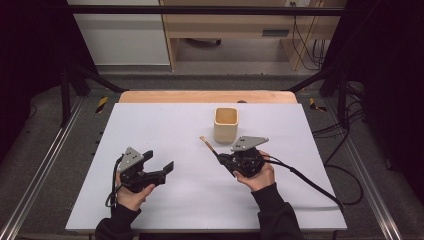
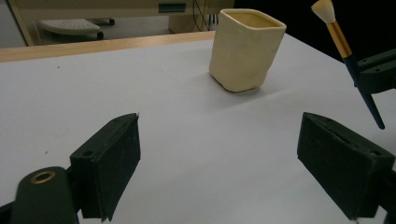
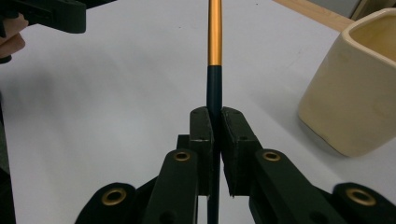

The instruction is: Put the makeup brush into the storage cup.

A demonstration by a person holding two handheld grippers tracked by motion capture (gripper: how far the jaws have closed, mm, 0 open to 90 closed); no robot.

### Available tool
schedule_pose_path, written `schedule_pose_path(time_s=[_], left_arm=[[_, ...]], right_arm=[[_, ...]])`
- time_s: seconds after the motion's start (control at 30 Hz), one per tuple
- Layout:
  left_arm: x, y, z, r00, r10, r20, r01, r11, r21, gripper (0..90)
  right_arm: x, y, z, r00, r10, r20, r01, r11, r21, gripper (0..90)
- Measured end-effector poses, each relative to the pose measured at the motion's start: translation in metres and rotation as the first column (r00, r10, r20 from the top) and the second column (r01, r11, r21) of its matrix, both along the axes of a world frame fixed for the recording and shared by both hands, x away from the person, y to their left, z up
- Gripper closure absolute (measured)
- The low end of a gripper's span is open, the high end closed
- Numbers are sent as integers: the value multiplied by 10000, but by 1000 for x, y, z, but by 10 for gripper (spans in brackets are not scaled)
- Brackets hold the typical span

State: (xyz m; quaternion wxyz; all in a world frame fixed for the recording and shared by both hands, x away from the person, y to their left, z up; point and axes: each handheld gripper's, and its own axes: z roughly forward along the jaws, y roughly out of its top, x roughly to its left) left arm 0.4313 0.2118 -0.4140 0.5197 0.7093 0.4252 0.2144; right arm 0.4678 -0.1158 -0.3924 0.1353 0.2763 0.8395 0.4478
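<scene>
A cream square cup stands upright on the white table, open side up. My right gripper is just in front of it, shut on the dark handle of a small brush with a gold ferrule and pale bristles. The brush points up and to the left of the cup. In the right gripper view the handle sits pinched between the pads, the cup at the right. My left gripper rests low at the left, open, nothing between its jaws. Its view shows the cup and the brush.
The white table has a wooden strip along its far edge. A black cable trails from the right gripper toward the right front corner. Black frame rails flank the table, with cabinets beyond.
</scene>
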Motion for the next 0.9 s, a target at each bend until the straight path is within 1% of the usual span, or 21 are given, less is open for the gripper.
schedule_pose_path(time_s=[0.1,0.23,0.27,0.3,0.4,0.53,0.63,0.77,0.8,0.9], left_arm=[[0,-3,0,10000,-12,26,13,10000,-94,134],[2,-10,2,9999,-86,79,87,9999,-119,135],[3,-14,4,9999,-105,118,108,9997,-219,135],[3,-14,4,9999,-105,118,108,9997,-219,136],[5,-20,9,9996,-146,252,158,9989,-451,138],[7,-29,15,9989,-186,428,215,9974,-684,139],[10,-35,17,9987,-212,461,251,9958,-875,140],[11,-39,18,9986,-197,485,245,9946,-1008,141],[11,-42,18,9987,-188,474,241,9930,-1152,142],[12,-44,18,9986,-176,493,233,9927,-1181,143]], right_arm=[[-1,0,0,10000,-69,35,69,10000,65,839],[0,0,0,9998,-115,133,114,9998,136,839],[-1,0,0,9998,-128,162,126,9998,138,839],[-1,0,0,9997,-153,198,150,9997,174,839],[-2,0,1,9995,-181,252,175,9996,235,839],[-3,1,1,9995,-202,234,196,9995,263,839],[-3,1,1,9995,-192,268,184,9994,295,839],[-3,1,1,9993,-205,308,194,9992,359,839],[-3,1,1,9993,-216,306,204,9991,365,839],[-4,1,1,9992,-227,318,215,9990,389,839]])
